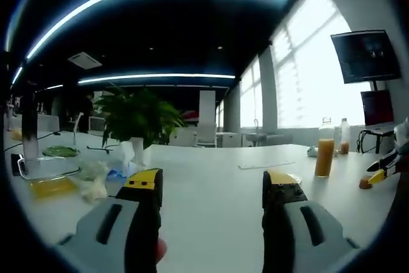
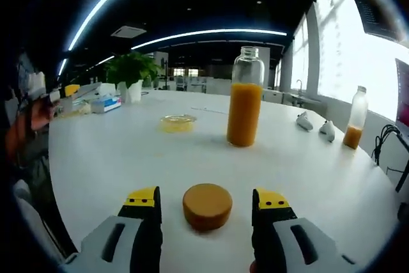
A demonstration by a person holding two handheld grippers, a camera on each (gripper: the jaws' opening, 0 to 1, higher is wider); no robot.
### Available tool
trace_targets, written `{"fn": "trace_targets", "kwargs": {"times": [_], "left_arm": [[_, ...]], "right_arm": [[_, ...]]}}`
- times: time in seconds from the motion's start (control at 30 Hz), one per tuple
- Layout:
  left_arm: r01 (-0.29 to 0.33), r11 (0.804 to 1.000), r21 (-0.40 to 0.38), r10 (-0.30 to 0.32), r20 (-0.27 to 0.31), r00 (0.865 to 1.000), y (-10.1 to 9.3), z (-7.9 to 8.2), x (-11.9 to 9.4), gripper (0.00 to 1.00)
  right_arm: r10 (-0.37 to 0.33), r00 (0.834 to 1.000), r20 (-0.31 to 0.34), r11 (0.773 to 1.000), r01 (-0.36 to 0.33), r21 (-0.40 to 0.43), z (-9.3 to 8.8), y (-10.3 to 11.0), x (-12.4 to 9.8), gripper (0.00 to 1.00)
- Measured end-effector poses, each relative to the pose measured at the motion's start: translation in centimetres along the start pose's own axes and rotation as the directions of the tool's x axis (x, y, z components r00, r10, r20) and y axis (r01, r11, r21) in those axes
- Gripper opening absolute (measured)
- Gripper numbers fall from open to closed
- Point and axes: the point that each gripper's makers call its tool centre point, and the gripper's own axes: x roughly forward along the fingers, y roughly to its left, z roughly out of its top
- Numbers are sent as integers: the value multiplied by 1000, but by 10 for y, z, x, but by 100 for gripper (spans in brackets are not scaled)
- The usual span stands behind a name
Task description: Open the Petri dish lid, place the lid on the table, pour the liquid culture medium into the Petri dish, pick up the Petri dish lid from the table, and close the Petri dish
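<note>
A round Petri dish (image 2: 178,122) with a yellowish tint sits on the white table (image 2: 115,158), left of a tall glass bottle (image 2: 245,100) of orange liquid that stands uncapped. A brown round cap (image 2: 208,206) lies on the table between the jaws of my right gripper (image 2: 208,200), which is open with a gap on each side of the cap. My left gripper (image 1: 213,180) is open over bare table. In the left gripper view the bottle (image 1: 324,151) stands at the right, and the right gripper (image 1: 383,172) reaches in beside the cap (image 1: 365,183).
A smaller bottle (image 2: 354,129) with orange liquid stands far right near a cable. A potted plant (image 1: 137,116), a tissue box (image 2: 105,103) and crumpled wipes (image 1: 96,180) sit at the table's far side. A person's hand (image 2: 35,116) shows at the left.
</note>
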Motion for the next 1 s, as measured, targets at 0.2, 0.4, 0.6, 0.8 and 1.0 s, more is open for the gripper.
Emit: {"fn": "trace_targets", "kwargs": {"times": [0.2,0.4,0.6,0.8,1.0], "left_arm": [[-5,1000,-2,5,5,1000,2,1,-2,54],[-3,1000,-3,3,-1,1000,3,-3,-3,54],[6,1000,-3,-6,0,1000,1,-3,-2,54],[8,1000,-4,-8,1,1000,2,-4,-2,54],[11,1000,-4,-11,-1,1000,1,-5,0,54]], "right_arm": [[4,1000,-20,1000,-4,22,-8,1,4,47],[9,999,-49,1000,-8,28,-17,5,10,41],[2,998,-56,1000,0,31,-19,4,13,36],[-17,998,-60,999,19,28,-20,0,16,29],[-18,998,-64,999,20,34,-20,0,16,29]]}}
